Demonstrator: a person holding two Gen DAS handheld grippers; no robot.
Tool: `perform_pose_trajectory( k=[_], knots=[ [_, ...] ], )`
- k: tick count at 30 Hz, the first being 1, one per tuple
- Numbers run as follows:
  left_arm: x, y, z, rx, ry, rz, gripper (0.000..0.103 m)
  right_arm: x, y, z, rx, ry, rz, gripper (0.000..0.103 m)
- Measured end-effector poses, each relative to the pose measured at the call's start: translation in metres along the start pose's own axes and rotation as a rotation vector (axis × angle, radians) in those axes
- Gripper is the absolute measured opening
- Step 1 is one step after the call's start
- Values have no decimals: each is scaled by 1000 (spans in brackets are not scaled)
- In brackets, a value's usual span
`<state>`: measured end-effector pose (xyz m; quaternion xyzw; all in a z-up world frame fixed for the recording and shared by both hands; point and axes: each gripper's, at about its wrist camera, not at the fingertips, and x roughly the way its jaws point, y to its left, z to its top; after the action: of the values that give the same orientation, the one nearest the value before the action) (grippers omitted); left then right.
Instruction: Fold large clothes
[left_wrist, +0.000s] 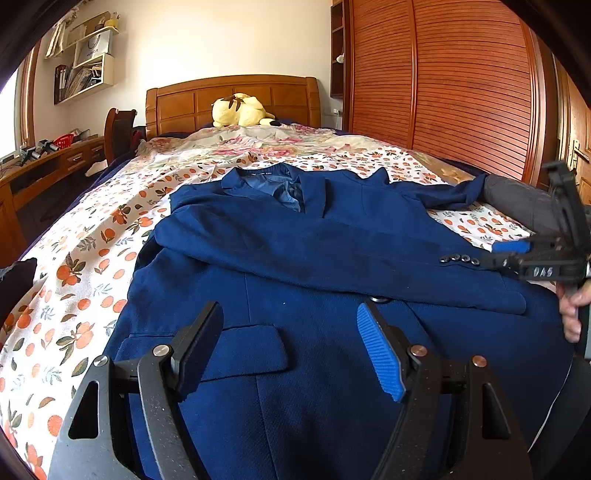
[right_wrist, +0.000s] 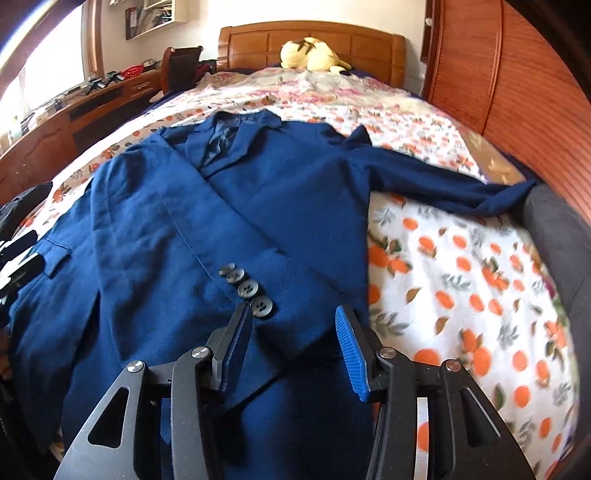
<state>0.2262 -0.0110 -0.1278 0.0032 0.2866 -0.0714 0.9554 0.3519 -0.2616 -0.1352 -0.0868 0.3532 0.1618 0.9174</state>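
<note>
Oranges and flowers pattern the bedspread (left_wrist: 92, 266) under our blue blazer (left_wrist: 314, 354), which lies face up along the bed, collar toward the headboard (left_wrist: 232, 99). We keep the left gripper (left_wrist: 291, 347) released above its flap pocket (left_wrist: 236, 350), fingers spread wide. One sleeve (right_wrist: 177, 236) is folded across the chest; our right gripper (right_wrist: 288, 347) sits parted at its buttoned cuff (right_wrist: 247, 288), perhaps touching the cloth. The other sleeve (right_wrist: 436, 177) stretches rightward toward the wardrobe (left_wrist: 461, 81).
</note>
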Motion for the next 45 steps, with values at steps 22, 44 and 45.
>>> perform_pose_trajectory(
  k=[22, 44, 45],
  knots=[
    [10, -1, 6, -13, 13, -23, 76, 58, -151, 78, 196, 4, -224, 61],
    [23, -6, 12, -8, 55, -76, 76, 165, -207, 127, 328, 125, -282, 5],
    [22, -5, 12, -8, 56, -76, 76, 158, -202, 135, 309, 96, -280, 5]
  ],
)
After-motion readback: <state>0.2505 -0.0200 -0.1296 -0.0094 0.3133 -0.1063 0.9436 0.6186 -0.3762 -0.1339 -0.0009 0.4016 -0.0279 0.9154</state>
